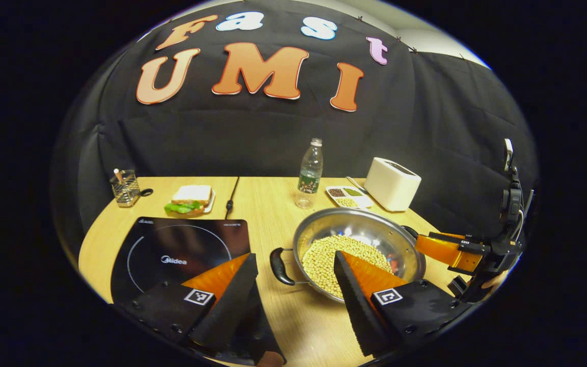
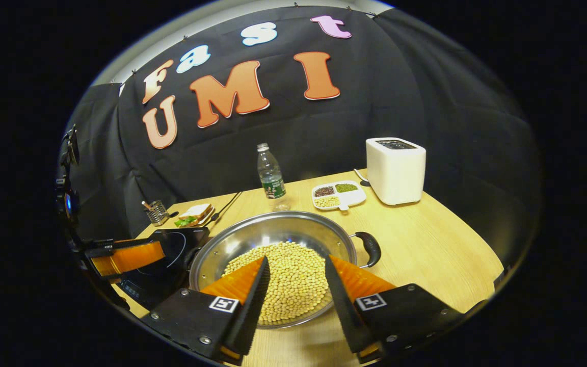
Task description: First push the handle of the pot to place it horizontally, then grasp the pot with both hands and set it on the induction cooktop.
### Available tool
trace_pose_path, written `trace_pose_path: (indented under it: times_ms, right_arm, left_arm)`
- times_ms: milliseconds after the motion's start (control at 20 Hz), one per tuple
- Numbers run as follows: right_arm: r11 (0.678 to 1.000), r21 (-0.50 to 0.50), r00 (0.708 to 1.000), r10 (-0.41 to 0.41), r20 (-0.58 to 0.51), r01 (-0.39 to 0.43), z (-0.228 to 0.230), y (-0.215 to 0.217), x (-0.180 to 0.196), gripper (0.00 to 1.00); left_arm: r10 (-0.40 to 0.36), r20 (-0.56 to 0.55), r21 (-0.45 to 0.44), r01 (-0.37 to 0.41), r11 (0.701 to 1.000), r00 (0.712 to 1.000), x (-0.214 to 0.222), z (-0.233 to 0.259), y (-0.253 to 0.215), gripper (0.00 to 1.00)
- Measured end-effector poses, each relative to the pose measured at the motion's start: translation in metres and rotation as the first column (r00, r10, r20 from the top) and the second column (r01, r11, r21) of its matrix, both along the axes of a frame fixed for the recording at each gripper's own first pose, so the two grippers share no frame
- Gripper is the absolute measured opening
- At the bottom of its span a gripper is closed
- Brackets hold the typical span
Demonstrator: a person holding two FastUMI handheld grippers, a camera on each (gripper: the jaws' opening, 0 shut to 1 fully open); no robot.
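Observation:
A steel pot (image 1: pixel 362 224) holding soybeans (image 1: pixel 334 257) sits on the wooden table, right of the black induction cooktop (image 1: pixel 171 250). Its black left handle (image 1: pixel 279 266) points toward the cooktop. My left gripper (image 1: pixel 293 257) is open, with that handle between and just beyond its fingertips. In the right gripper view the pot (image 2: pixel 278 229) lies straight ahead, its right handle (image 2: pixel 372 248) sticking out to the right. My right gripper (image 2: pixel 296 260) hangs open over the pot's near rim and beans. One of its orange fingers (image 1: pixel 444 250) sits by the pot's right side.
Along the back of the table stand a water bottle (image 1: pixel 310 176), a white toaster (image 1: pixel 392 183), a divided dish of grains (image 1: pixel 347 196), a sandwich on a plate (image 1: pixel 190 199) and a wire holder (image 1: pixel 124 188). A cable (image 1: pixel 231 196) runs to the cooktop.

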State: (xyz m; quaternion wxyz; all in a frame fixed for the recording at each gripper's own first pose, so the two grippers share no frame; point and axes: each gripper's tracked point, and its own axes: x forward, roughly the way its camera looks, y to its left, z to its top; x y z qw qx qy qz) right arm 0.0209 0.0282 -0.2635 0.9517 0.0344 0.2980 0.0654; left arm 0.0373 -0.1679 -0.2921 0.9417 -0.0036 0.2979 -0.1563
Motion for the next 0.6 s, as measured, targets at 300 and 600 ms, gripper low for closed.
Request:
trace_pose_path:
  times_ms: [300, 600]
  right_arm:
    - [0.996, -0.054, 0.997, -0.068, -0.027, 0.067, -0.024, -0.026, 0.030, 0.95]
    - [0.995, -0.065, 0.996, -0.080, -0.045, 0.077, -0.043, -0.032, 0.057, 0.94]
  left_arm:
    - [-0.010, -0.088, 0.021, 0.012, 1.000, 0.996, 0.015, -0.040, -0.008, 0.98]
    - [0.027, -0.133, 0.055, -0.019, 0.998, 0.991, 0.035, -0.069, -0.002, 0.98]
